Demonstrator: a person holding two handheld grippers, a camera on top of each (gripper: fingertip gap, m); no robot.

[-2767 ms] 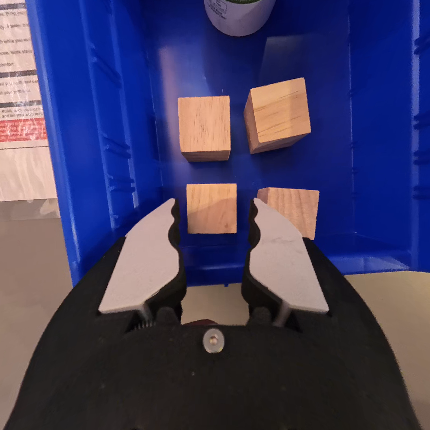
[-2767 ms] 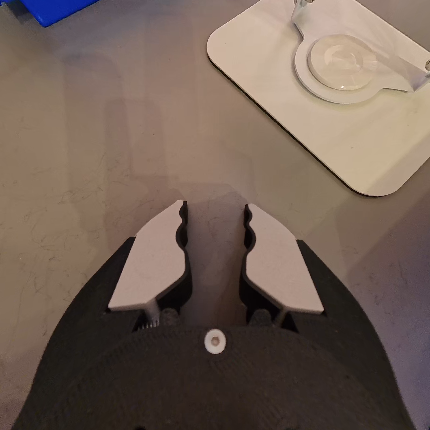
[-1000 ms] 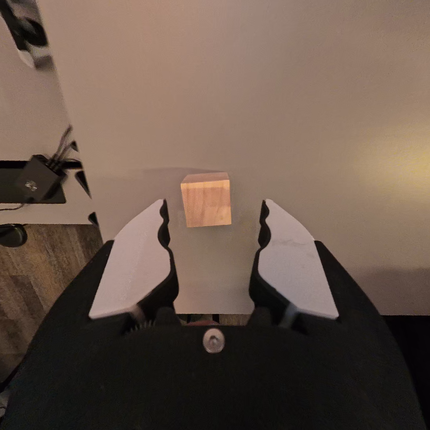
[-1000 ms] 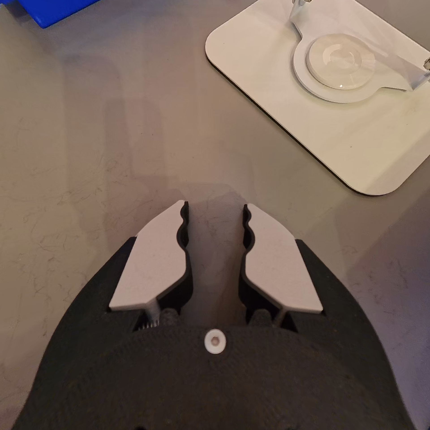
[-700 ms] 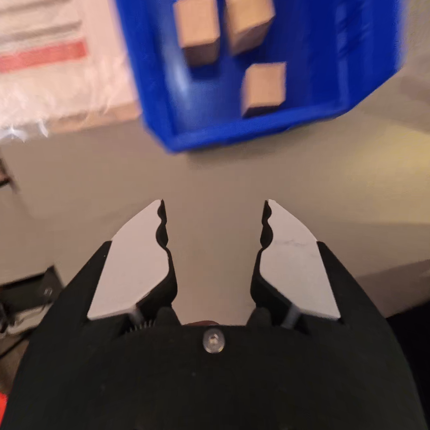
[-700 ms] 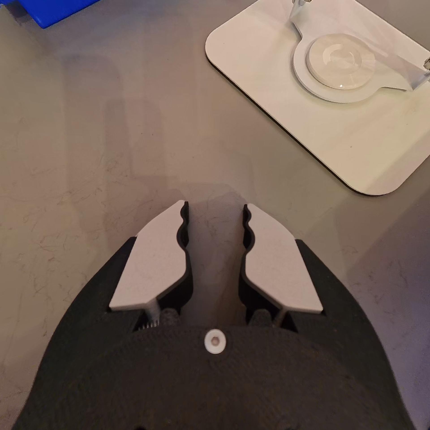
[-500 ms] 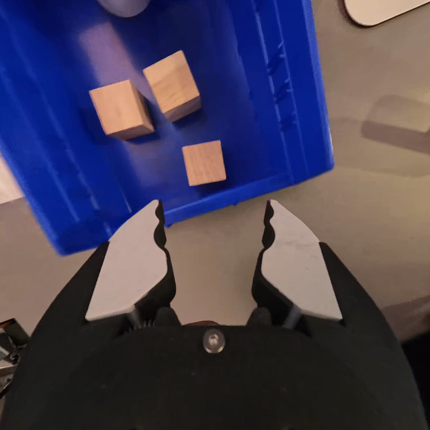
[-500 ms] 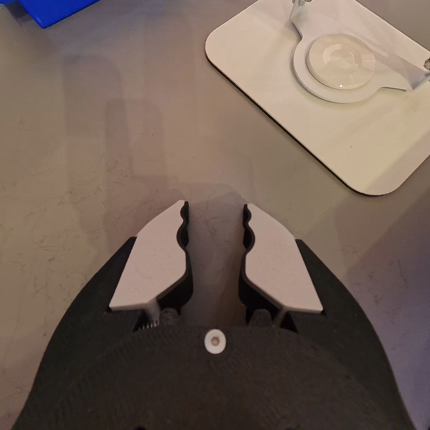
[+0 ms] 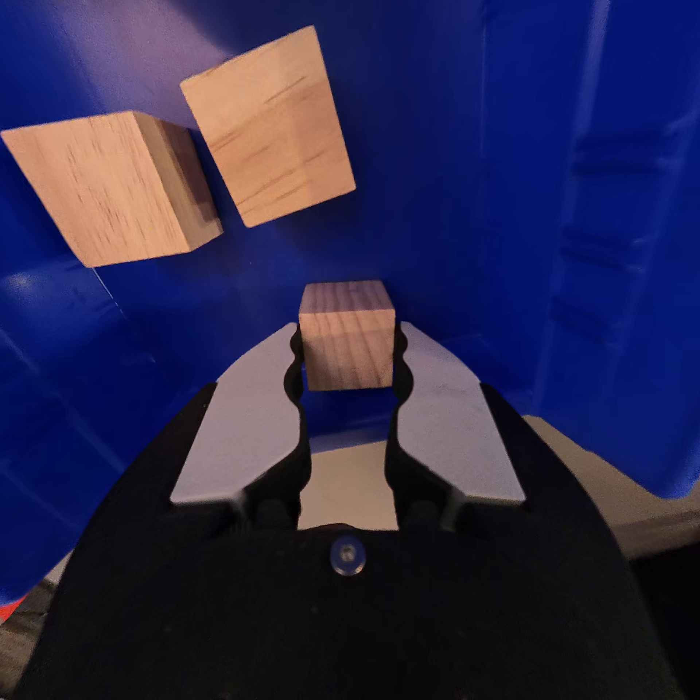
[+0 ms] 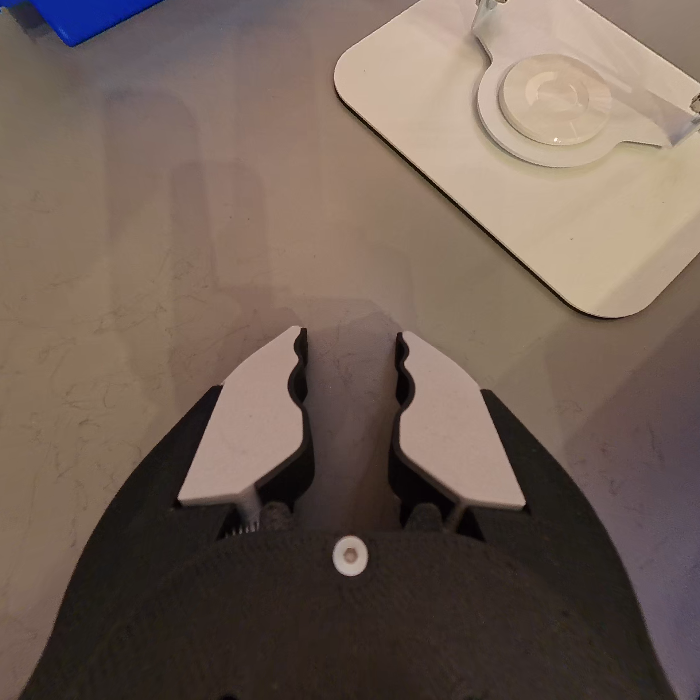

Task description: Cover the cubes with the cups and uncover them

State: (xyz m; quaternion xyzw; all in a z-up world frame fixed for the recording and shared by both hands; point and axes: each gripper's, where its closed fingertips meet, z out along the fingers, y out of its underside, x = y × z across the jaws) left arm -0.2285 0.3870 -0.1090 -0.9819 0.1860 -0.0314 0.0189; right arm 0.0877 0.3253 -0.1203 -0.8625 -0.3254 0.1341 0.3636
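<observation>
Left tongs point(image 9: 346, 333) reaching into blue bin point(image 9: 530, 189), tips closed against both sides of small wooden cube point(image 9: 347, 341). Ahead and to the left, two more cubes point(image 9: 110, 189) point(image 9: 267, 125) lying just apart. Right tongs point(image 10: 350, 335) partly open, empty, over bare grey tabletop point(image 10: 151, 227); white pad point(image 10: 492, 189) ahead-right, well apart.

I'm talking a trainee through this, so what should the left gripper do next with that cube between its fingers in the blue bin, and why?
Probably lift straight up. The left gripper looks shut on the near cube, both fingers against its sides, inside the blue bin. Two other cubes lie clear beyond it.
</observation>
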